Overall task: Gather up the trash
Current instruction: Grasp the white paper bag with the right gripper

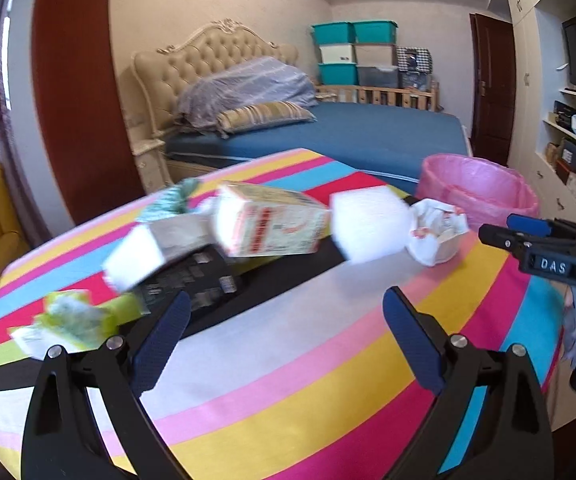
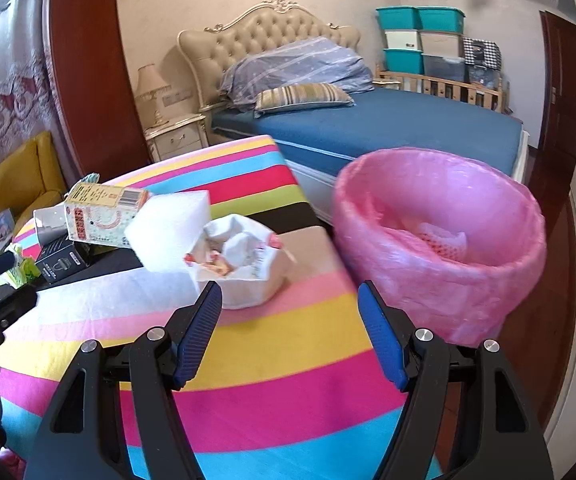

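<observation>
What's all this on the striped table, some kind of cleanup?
Yes. A person holds a hand-held gripper in each hand over a striped table littered with trash. The left hand-held gripper and right hand-held gripper are both open and empty. The right one points toward a crumpled wrapper, beside the pink-lined bin.

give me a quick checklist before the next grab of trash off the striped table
1. Left gripper open, nothing between pads: ok
2. Right gripper open and empty: ok
3. Crumpled white wrapper just ahead of right gripper, unobstructed: ok
4. Pink-lined bin beside table, mouth open: ok
5. White foam block touching the wrapper, might shift: cannot tell
6. Milk carton sharp enough to aim at in left view: not ok, blurred
</observation>
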The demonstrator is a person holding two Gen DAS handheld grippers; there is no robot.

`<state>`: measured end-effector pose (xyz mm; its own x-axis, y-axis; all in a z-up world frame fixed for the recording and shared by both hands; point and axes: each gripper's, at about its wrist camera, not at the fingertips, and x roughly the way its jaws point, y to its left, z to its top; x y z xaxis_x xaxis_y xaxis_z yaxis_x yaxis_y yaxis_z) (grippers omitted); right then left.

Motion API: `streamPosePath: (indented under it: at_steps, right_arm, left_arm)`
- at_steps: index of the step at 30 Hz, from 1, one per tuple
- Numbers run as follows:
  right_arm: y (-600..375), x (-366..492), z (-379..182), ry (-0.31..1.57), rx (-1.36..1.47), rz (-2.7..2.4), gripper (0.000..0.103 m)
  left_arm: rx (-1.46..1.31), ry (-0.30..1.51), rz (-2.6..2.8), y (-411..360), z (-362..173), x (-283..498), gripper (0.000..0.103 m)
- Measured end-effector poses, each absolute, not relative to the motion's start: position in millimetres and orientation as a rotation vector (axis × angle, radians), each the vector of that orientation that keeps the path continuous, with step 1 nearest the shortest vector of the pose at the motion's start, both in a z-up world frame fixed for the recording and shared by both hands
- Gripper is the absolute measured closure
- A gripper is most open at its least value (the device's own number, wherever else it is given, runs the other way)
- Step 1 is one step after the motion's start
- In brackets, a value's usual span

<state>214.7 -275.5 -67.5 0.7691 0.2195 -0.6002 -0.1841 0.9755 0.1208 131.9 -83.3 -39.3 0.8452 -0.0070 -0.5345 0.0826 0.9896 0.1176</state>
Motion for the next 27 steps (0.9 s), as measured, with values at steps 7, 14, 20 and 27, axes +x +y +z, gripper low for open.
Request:
streamPosePath:
  at_steps: [7, 14, 20, 27]
  right_arm:
    - [-248, 232, -70, 0.698, -0.01, 0.199, 0.025]
    - [-227, 256, -73, 0.755, -0.052, 0.186, 0.018]
    - [-205, 274, -88, 0.858, -0.146, 0.155, 0.018]
    - [-212, 291, -93, 0.897, -0.085, 0.132, 0.018]
  left_arm:
    - [0.132, 0.518, 0.032, -50, -28, 111, 0.007]
    - [0.092, 0.515, 0.109, -13, -28, 98, 0.007]
    - [0.038, 0.528, 0.167, 19, -32, 89, 0.007]
    - [-0.077, 0.57, 0.218, 64, -39, 88, 0.007]
